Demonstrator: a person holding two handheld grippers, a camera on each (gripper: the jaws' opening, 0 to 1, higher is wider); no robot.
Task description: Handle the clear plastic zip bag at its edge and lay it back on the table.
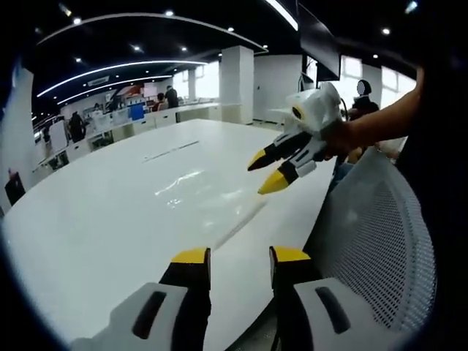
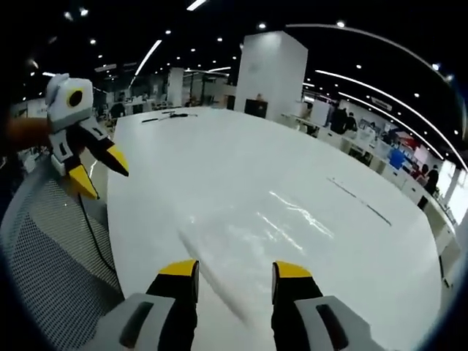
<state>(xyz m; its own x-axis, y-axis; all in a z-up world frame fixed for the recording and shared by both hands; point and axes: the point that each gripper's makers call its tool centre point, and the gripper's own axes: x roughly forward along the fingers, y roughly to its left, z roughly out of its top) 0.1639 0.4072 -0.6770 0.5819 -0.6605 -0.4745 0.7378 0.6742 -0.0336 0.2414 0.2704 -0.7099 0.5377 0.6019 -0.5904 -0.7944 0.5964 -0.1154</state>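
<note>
While both claws hang above the near edge of the white surface (image 1: 110, 219), one clear plastic zip bag (image 1: 190, 194) lies flat on it, well ahead of the jaws and touched by neither claw. In the left gripper view, the left claw (image 1: 238, 257) rises from the bottom with its two yellow-tipped jaws spread apart and nothing between them. The bag shows as a glossy, nearly transparent sheet with one straight edge running diagonally just ahead of those tips. Further right in the same view, the right claw (image 1: 267, 170) hovers in the air, held by a hand (image 1: 340, 139); its two jaws are parted and empty. One grey mesh chair back (image 1: 373, 234) stands at the right, beside the surface's edge.

In the right gripper view, the left claw (image 2: 102, 175) shows at the left above the same mesh chair back (image 2: 51, 234), jaws apart. The right claw (image 2: 234, 270) is at the bottom centre, jaws spread, holding nothing. The bag (image 2: 270, 219) lies just ahead of it on the surface (image 2: 219, 153). One white pillar (image 2: 270, 73) stands beyond.
</note>
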